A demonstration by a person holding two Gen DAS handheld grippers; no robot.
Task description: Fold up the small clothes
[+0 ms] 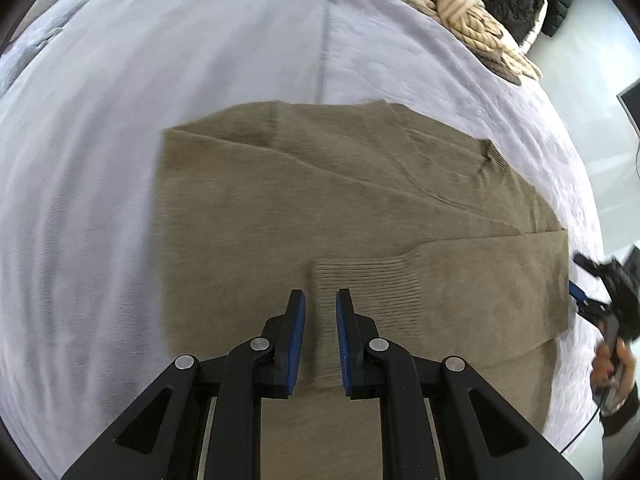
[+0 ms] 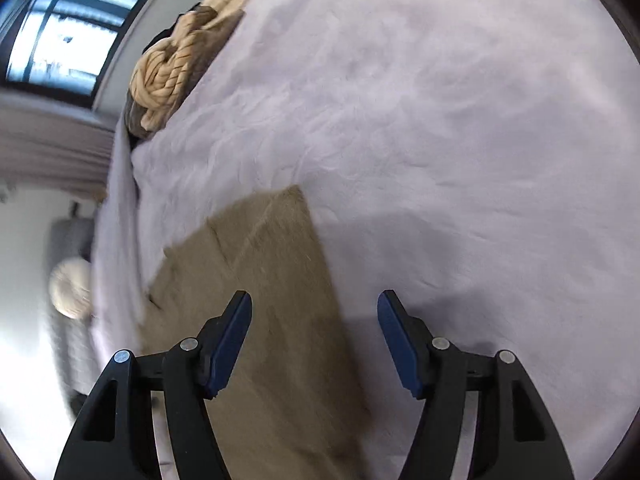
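An olive-brown knitted sweater [image 1: 360, 208] lies flat on the pale lilac bedsheet [image 1: 100, 200], its body partly folded and one sleeve laid across it so the ribbed cuff [image 1: 360, 284] sits right ahead of the left gripper [image 1: 320, 304]. That gripper's blue-padded jaws stand narrowly apart with a ridge of the ribbed knit running between them, though whether the pads actually press the cloth cannot be told. The right gripper [image 2: 314, 308] hangs with its jaws wide apart and nothing between them, the sweater's straight edge passing below the gap, the left finger over the knit and the right finger over bare sheet; a cream cable-knit garment [image 2: 168, 68] is heaped well beyond, up and to the left.
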